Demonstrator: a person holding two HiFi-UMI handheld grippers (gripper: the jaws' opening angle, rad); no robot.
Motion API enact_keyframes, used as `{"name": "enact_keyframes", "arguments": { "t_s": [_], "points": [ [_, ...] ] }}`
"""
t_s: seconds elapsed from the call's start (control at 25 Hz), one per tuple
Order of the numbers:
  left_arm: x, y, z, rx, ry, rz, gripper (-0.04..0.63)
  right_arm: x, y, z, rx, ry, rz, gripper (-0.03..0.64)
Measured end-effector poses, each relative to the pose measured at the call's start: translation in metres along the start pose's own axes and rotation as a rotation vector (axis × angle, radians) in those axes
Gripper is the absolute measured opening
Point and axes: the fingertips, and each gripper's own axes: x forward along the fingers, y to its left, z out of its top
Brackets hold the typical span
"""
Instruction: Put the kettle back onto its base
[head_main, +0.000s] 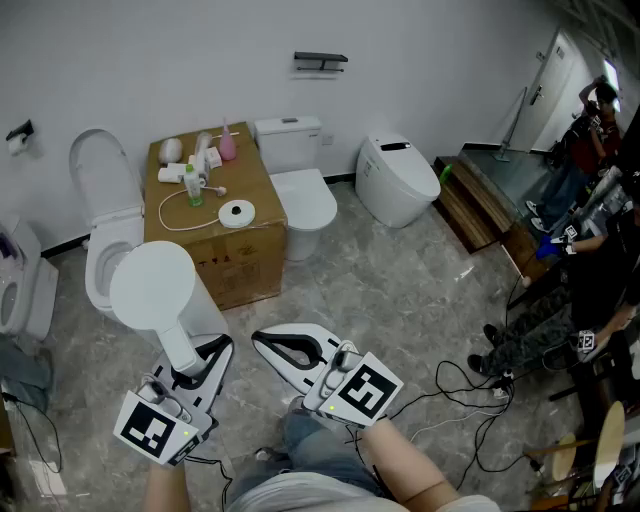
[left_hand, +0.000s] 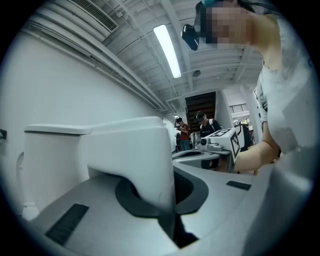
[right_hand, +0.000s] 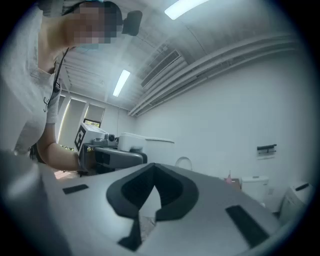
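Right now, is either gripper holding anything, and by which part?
The left gripper is shut on the white kettle, gripping its handle. The right gripper is shut and holds nothing.

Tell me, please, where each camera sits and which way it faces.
Head view: on the person's head, steeply down; left gripper, right gripper, forearms show.
Left gripper view: on that gripper, along jaws shut on the kettle; torso at right.
Right gripper view: along its shut, empty jaws toward the wall; forearm at left.
Shared: each gripper view shows the other gripper.

White wall (head_main: 200, 60), grey marbled floor (head_main: 400, 290), toilets (head_main: 300, 195), a cardboard box (head_main: 235, 255).
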Motion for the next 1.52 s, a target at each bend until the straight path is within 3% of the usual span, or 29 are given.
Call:
{"name": "enact_keyframes", "arguments": {
  "t_s": [0.52,0.76,1.04,1.32,1.52],
  "points": [
    [-0.005,0.000,0.003,0.034,0.002,-0.014,0.015,0.006,0.002,0.003,-0.012,-0.012,-0.008,0.008],
    [0.008,0.014,-0.001,0.021,0.018,-0.014,0.015,0.008,-0.017,0.005,0.052,-0.077,0.012,0.008],
    [0.046,0.043,-0.001,0.024,0.019,0.007,0.015,0.023,-0.068,0.001,0.023,-0.060,0.017,0.008],
    [0.098,0.077,0.005,0.036,0.004,0.083,0.015,0.030,-0.128,-0.004,0.002,-0.047,0.077,0.008],
    [0.127,0.092,0.006,0.029,0.010,0.111,0.015,0.026,-0.166,-0.006,0.010,-0.066,0.074,0.008]
  ]
}}
